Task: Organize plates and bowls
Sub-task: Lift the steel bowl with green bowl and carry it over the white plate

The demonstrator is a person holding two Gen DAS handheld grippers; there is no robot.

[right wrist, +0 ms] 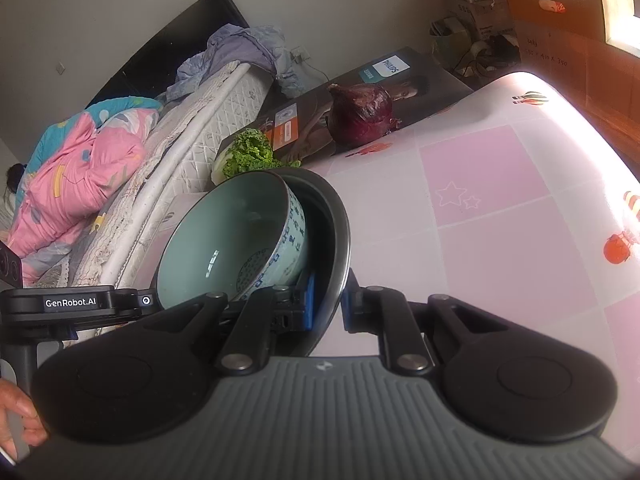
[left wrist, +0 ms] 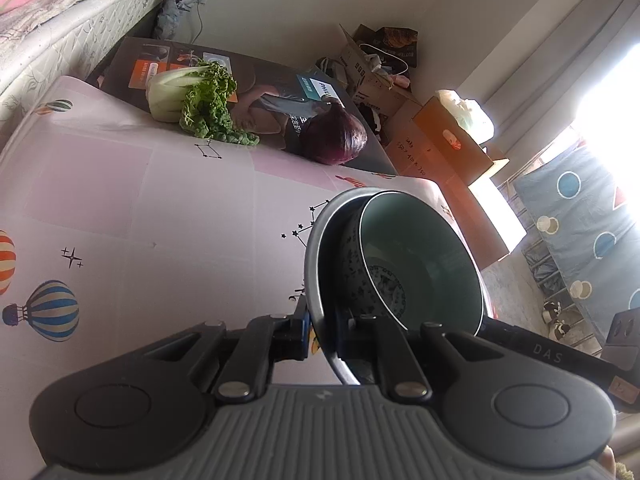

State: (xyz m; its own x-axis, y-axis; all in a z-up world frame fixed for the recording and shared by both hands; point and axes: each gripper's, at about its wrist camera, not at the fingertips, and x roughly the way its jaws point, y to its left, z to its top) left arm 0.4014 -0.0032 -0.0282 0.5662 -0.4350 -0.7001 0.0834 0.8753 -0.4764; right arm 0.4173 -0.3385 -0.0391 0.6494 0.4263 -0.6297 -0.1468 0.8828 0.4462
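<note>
Pink balloon-print tablecloth (left wrist: 120,200), celadon bowl (left wrist: 424,264) with blue-patterned outside nested in dark plate (left wrist: 316,240), left gripper (left wrist: 324,328) and right gripper (right wrist: 330,304) pinching plate's rim

Glossy glazed ceramic bowl (right wrist: 224,236) inside a smooth, dull grey metal plate (right wrist: 340,240), over a smooth, printed plastic tablecloth (right wrist: 500,208).

My left claw (left wrist: 320,330) is closed, fingers pinched on the near rim of the dark plate (left wrist: 316,240), pointing steeply downward. My right claw (right wrist: 326,304) is likewise closed, clamped on the opposite edge of the same plate. In the right wrist view, my left claw appears at the lower left, with the bare hand (right wrist: 20,420) gripping its handle.
</note>
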